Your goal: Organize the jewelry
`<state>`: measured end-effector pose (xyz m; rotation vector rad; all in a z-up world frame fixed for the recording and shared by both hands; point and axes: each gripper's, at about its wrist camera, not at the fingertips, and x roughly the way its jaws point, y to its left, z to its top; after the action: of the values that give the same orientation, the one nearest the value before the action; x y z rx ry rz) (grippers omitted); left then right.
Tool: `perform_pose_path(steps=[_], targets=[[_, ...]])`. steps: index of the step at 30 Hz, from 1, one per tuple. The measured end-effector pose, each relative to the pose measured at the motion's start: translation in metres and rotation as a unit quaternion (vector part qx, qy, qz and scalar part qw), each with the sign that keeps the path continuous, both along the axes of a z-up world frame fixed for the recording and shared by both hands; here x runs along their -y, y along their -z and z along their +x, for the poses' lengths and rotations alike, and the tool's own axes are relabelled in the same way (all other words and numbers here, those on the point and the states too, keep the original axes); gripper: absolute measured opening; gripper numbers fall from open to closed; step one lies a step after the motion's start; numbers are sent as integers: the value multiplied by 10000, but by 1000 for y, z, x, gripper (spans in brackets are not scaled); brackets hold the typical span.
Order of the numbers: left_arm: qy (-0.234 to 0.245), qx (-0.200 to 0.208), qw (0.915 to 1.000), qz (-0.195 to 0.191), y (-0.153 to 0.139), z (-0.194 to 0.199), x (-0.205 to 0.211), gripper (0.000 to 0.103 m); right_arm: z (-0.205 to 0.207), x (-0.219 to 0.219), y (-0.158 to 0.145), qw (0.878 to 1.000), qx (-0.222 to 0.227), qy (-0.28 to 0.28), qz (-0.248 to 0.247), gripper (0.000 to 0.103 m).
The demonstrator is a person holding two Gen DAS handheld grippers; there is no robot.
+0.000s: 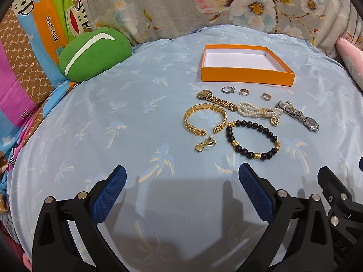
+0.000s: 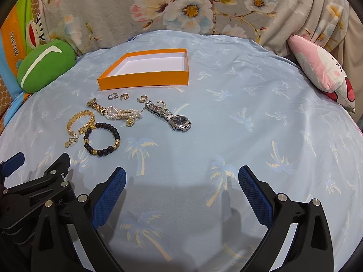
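An empty orange box [image 1: 247, 76] [image 2: 145, 80] with a white inside sits on the light blue sheet. In front of it lie three small rings [image 1: 227, 89] [image 2: 112, 96], a gold watch [image 1: 215, 98] [image 2: 96, 106], a pearl bracelet [image 1: 258, 111] [image 2: 122, 112], a silver watch [image 1: 299, 116] [image 2: 169, 113], a gold bangle [image 1: 205, 120] [image 2: 80, 122] with a small charm [image 1: 204, 146] and a dark bead bracelet [image 1: 253, 140] [image 2: 102, 139]. My left gripper [image 1: 182, 174] is open and empty, just short of the jewelry. My right gripper [image 2: 181, 174] is open and empty, to the right of it.
A green round cushion [image 1: 95, 54] [image 2: 44, 65] lies at the back left. A pink pillow [image 2: 322, 70] lies at the back right. Floral fabric [image 1: 181, 4] rises behind the sheet. Colourful cartoon bedding [image 1: 27, 45] is at the left.
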<state>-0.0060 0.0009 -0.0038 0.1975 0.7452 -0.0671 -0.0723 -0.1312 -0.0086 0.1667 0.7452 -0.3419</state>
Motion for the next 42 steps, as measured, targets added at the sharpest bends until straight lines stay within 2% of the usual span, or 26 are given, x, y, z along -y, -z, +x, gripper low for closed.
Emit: perform_pose_path(steps=[13,17,21,24,26,34,42], targets=[[31,-49,10000,-32,-1,1,-1,97,1,1,2,10000,-11,-25,60,98],[89,-70,9997,-194,-2,2,-4,97,3,-1,6,9997,-44,-152,173,97],[137,-97,9991,-387,-3,3,-13,98,9,9,0,9998,-5,-213,41,97],[162,-74,9992,-345,-4,5,-18,98,18,20,-3,9996,-9,-257,-112,96],[126,-56,9995,-297,-5,8,-22,98,28,27,-3,9993,-57,-355,-81,91],[109,-197,9977,-635,-11,24,-41,98,65,54,5,9962,-215,-723,446,76],[120,-236,9970,-732,-13,37,-44,98,84,45,11,9922,-433,-1119,337,60]])
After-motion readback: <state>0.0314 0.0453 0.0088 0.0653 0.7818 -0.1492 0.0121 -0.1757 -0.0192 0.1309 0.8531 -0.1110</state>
